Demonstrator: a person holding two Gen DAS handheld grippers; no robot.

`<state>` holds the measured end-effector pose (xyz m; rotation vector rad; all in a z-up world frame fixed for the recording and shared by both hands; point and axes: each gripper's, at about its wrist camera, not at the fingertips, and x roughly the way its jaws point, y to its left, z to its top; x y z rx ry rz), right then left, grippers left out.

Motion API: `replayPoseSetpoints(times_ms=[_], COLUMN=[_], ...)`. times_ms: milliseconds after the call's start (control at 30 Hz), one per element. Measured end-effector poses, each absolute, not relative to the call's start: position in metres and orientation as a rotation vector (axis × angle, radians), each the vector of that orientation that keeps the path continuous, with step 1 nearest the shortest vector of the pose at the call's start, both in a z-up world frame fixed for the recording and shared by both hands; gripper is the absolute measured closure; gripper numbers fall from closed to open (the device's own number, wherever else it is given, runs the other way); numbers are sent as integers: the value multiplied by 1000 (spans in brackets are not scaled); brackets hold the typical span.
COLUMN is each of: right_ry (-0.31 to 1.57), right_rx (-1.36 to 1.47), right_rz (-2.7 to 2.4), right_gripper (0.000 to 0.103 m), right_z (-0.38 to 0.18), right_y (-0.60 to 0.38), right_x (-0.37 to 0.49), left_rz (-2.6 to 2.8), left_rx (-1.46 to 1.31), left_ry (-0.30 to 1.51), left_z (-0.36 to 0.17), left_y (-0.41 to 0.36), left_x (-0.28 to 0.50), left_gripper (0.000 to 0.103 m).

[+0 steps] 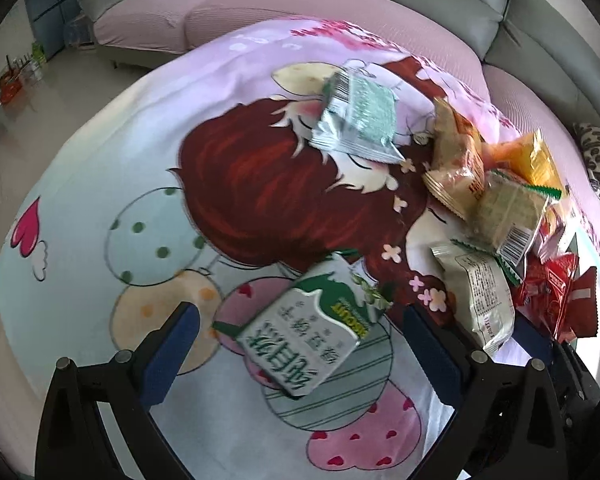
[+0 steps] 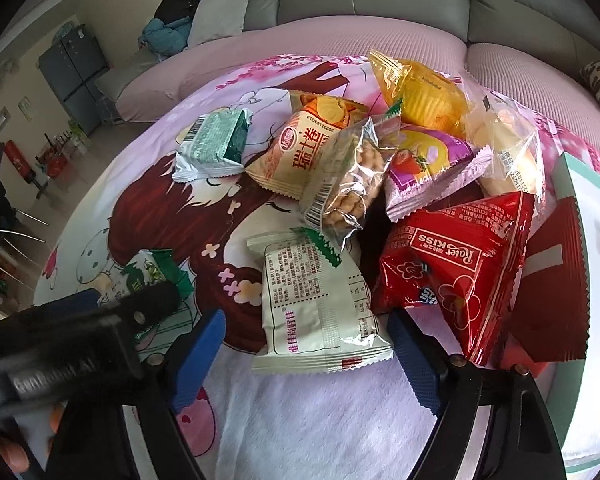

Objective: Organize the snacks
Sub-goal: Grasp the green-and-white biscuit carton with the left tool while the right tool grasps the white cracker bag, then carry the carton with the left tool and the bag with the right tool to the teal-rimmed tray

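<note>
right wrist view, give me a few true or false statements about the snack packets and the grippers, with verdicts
1. The right gripper has its jaws around the pale green packet, pads not yet pressing. True.
2. The red packet lies far from the pile, alone. False: it sits in the pile, beside the purple packet.
3. The clear packet shows small biscuits inside. True.
4. The left gripper is clamped on the green and white biscuit packet. False: its jaws stand open, the packet lying between them on the blanket.
5. The yellow packet lies at the far side of the pile. True.
</note>
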<state>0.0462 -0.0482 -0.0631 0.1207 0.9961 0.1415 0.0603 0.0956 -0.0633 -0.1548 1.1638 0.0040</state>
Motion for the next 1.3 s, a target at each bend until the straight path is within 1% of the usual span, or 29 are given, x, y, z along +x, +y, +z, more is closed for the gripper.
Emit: replayPoseSetpoints(times_ms=[100, 167, 200, 233, 333, 367, 400, 433, 500, 733, 933, 1300], right_ry=[993, 990, 987, 985, 982, 983, 981, 978, 977, 981, 975, 904], right_rx=[94, 84, 80, 78, 70, 77, 85, 88, 87, 104, 127, 171], right_rz=[131, 127, 123, 118, 89, 91, 92, 91, 91, 94, 98, 96], right_gripper=[20, 20, 23, 25, 37, 37, 37, 37, 37, 38, 38, 38], right_z=[-65, -66, -67, -67, -67, -67, -66, -66, -66, -61, -53, -18], right_y=[-47, -46, -45, -46, -47, -49, -52, -53, -55, -57, -59, -71], right_x=[44, 45, 46, 45, 46, 45, 44, 44, 43, 35, 32, 17], left_rz=[14, 23, 23, 21, 19, 12, 2, -9, -25, -61, -70, -103], left_rx=[-144, -135, -132, -132, -126, -131, -137, -145, -160, -198, -202, -180], left_ry=[1171, 1168, 1163, 1161, 1155, 1153, 1150, 1147, 1147, 1132, 1117, 1034], left_z=[-67, -67, -66, -66, -64, -63, -62, -62, -62, -58, -53, -22], left_y=[94, 94, 94, 94, 96, 96, 97, 97, 97, 96, 94, 85], left_x=[63, 63, 63, 63, 61, 61, 61, 62, 64, 64, 64, 61], left_gripper=[3, 8, 13, 20, 31, 34, 42, 48, 52, 61, 61, 61])
